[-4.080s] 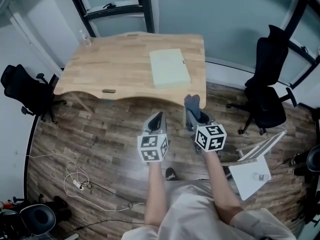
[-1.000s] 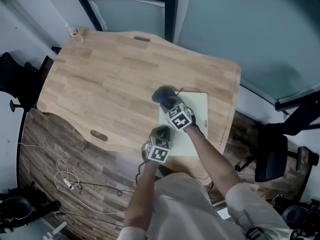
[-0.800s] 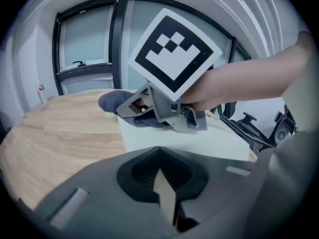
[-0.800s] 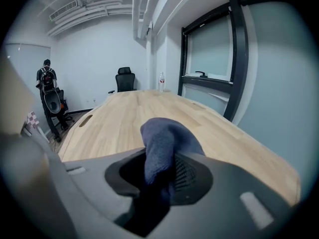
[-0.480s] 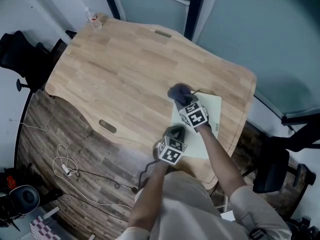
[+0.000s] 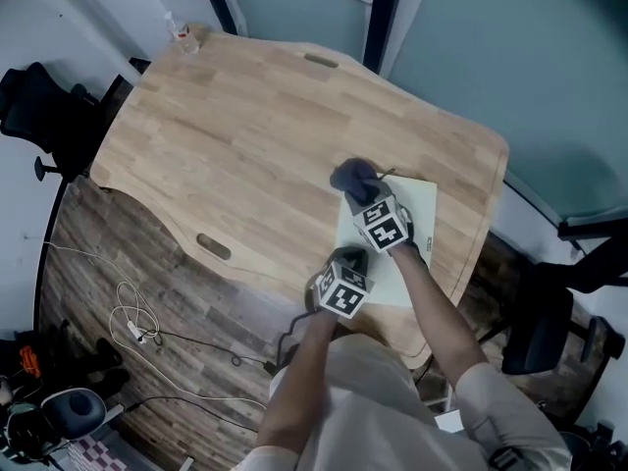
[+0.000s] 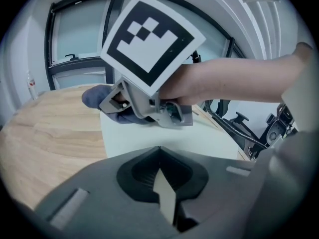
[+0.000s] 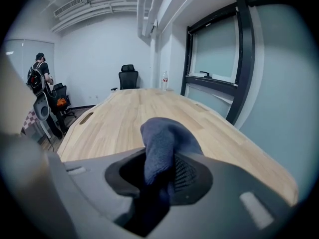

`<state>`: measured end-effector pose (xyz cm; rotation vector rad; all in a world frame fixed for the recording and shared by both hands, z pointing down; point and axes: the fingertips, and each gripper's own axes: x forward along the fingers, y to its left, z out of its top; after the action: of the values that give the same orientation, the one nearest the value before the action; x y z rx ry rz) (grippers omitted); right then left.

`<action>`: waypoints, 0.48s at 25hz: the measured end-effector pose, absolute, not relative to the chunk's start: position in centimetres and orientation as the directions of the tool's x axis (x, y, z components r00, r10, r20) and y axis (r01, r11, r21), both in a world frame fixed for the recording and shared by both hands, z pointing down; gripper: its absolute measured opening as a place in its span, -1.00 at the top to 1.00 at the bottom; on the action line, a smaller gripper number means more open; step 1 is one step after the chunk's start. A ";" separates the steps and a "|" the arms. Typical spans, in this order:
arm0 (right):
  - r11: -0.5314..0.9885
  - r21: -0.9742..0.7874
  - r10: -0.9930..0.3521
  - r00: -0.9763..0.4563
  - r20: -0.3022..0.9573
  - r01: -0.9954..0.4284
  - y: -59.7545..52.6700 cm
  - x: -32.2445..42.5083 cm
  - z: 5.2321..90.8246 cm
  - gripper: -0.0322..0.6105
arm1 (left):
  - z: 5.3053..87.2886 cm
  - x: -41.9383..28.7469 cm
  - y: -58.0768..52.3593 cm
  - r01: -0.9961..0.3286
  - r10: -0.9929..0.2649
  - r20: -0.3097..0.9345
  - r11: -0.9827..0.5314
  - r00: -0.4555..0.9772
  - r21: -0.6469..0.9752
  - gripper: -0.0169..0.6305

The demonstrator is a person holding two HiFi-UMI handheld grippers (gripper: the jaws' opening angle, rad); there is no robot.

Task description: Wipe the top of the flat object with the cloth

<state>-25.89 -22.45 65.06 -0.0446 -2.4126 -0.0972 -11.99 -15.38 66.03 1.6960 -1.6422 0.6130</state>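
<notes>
- The right gripper [image 6: 359, 194] is pinching the blue cloth [image 6: 351, 176] between its jaws, holding it at the flat object's far left corner.
- The pale flat object [image 6: 420, 204] is lying by the wooden table's [image 6: 226, 135] right edge, towards the near right corner.
- The left gripper [image 6: 345, 260] is hanging over the flat object's left edge, its jaws pressed together on nothing.

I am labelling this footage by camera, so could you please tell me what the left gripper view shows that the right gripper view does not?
Only the left gripper view shows the pale flat pad and the right gripper from outside, with the hand holding it. Only the right gripper view shows an office chair beyond the table's far end and a person wearing a backpack. Both show the blue cloth and the wooden table.
</notes>
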 end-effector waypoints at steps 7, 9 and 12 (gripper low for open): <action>0.997 0.079 -0.050 -0.739 0.672 0.003 -25.6 -24.0 65.1 0.54 | 66.2 -12.4 -15.1 -0.987 -0.663 0.744 0.043 0.087 0.153 0.92; 0.998 0.063 -0.050 -0.736 0.675 -0.009 -26.3 -23.3 65.2 0.53 | 66.1 -12.4 -15.2 -0.983 -0.667 0.739 0.058 0.092 0.174 0.92; 0.998 0.069 -0.055 -0.718 0.694 -0.011 -26.9 -22.5 65.4 0.53 | 66.6 -12.4 -14.5 -0.975 -0.653 0.750 0.086 0.099 0.203 0.92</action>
<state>-22.45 -26.91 65.44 0.0456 -2.3710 -0.0762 -12.45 -14.52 66.59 1.6416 -1.6284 0.5529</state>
